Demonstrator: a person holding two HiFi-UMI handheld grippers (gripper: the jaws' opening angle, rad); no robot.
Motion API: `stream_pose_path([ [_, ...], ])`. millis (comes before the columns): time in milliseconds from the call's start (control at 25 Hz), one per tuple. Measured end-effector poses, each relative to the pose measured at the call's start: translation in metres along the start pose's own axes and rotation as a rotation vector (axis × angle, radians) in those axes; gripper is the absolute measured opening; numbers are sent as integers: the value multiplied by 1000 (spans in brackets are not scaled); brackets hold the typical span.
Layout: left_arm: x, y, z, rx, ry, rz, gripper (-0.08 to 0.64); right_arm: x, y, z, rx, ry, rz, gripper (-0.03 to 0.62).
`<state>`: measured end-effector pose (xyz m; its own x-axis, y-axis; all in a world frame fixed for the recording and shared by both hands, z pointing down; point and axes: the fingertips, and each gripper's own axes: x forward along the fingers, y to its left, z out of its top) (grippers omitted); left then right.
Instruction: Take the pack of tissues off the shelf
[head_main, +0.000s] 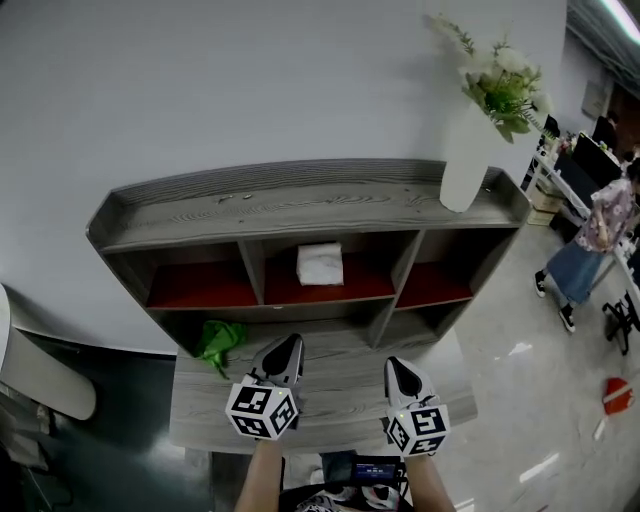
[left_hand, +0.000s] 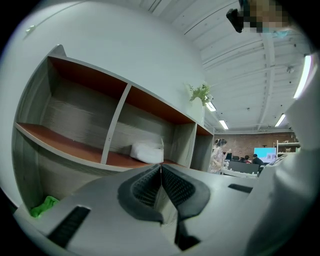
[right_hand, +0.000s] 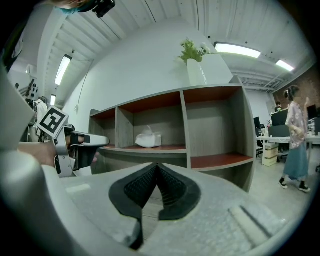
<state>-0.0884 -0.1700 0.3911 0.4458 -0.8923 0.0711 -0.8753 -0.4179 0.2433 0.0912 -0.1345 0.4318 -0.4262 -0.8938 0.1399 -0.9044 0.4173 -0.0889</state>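
A white pack of tissues (head_main: 320, 263) lies in the middle compartment of the grey shelf unit (head_main: 300, 205), on its red-brown board. It also shows as the pack of tissues (left_hand: 147, 152) in the left gripper view and as the pack (right_hand: 148, 139) in the right gripper view. My left gripper (head_main: 286, 352) and right gripper (head_main: 399, 373) are side by side over the lower ledge, pointing at the shelf, well short of the pack. Both are shut with nothing between the jaws: left gripper (left_hand: 160, 167), right gripper (right_hand: 157, 166).
A white vase with flowers (head_main: 480, 130) stands on the shelf top at the right. A green cloth (head_main: 220, 342) lies at the left of the lower ledge (head_main: 340, 400). A person (head_main: 590, 245) stands at the far right by desks. A red object (head_main: 617, 395) is on the floor.
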Motion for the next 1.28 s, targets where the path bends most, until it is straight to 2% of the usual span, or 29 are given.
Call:
stream_pose_path([
  [400,42,8,12,6,-9,-12,11,32,-29,15,0,-43,-31,3],
  [560,51,22,17,-7,-11,12,11,42,-30,14,2,-35,-27,3],
  [920,81,34,19,3,31,18,14,66,-35,13,17,-21,-15,3],
  [1080,93,35,22,-17,52,-3,88,74,-35,10,19,-12,-5,3],
  [1160,98,41,24,7,66,27,129,77,-38,10,23,-10,-9,3],
  [1280,104,52,32,94,72,118,143,82,-45,9,33,-6,-18,3],
])
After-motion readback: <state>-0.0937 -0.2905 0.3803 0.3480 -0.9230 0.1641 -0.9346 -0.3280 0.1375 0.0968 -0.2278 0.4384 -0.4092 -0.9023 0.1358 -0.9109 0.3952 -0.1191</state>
